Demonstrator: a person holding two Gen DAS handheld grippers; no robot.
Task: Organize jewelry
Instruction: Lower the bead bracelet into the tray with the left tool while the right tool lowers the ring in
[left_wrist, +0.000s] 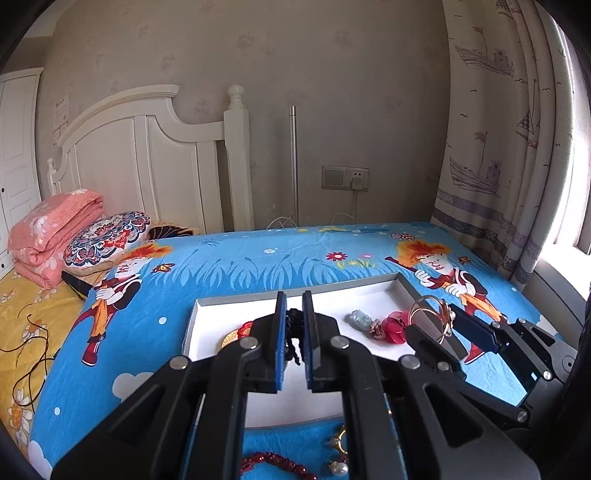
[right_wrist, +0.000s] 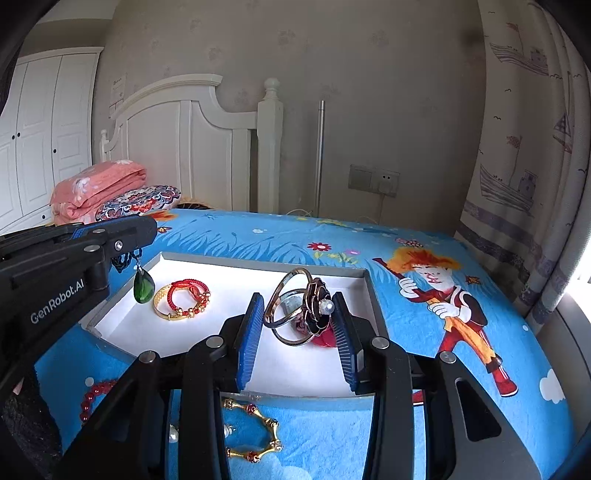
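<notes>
A bed covered by a bright blue cartoon-print sheet (right_wrist: 406, 266) fills the scene, with a white headboard (right_wrist: 192, 147) behind it and a ship-patterned curtain (right_wrist: 524, 147) at the right. On the sheet lies a shallow white tray (right_wrist: 207, 266) with grey walls. Above it, the left gripper (left_wrist: 294, 332) has its jaws pinched nearly together on a black cord (left_wrist: 295, 343) — from the cord hangs a green teardrop pendant (right_wrist: 143, 287), dangling over the tray's left end. The right gripper (right_wrist: 298, 325) is clamped on a gold-toned bangle (right_wrist: 291, 310) bearing a black flower with a pearl centre, held above the tray's right part. Inside the tray rest a gold ring wrapped with red cord bracelets (right_wrist: 183, 301) and a red piece (right_wrist: 325, 338) partly hidden by the bangle. On the sheet in front of the tray lie a gold-and-red bracelet (right_wrist: 255, 432), a red bead bracelet (right_wrist: 92, 398) and pearl earrings (right_wrist: 227, 430).
</notes>
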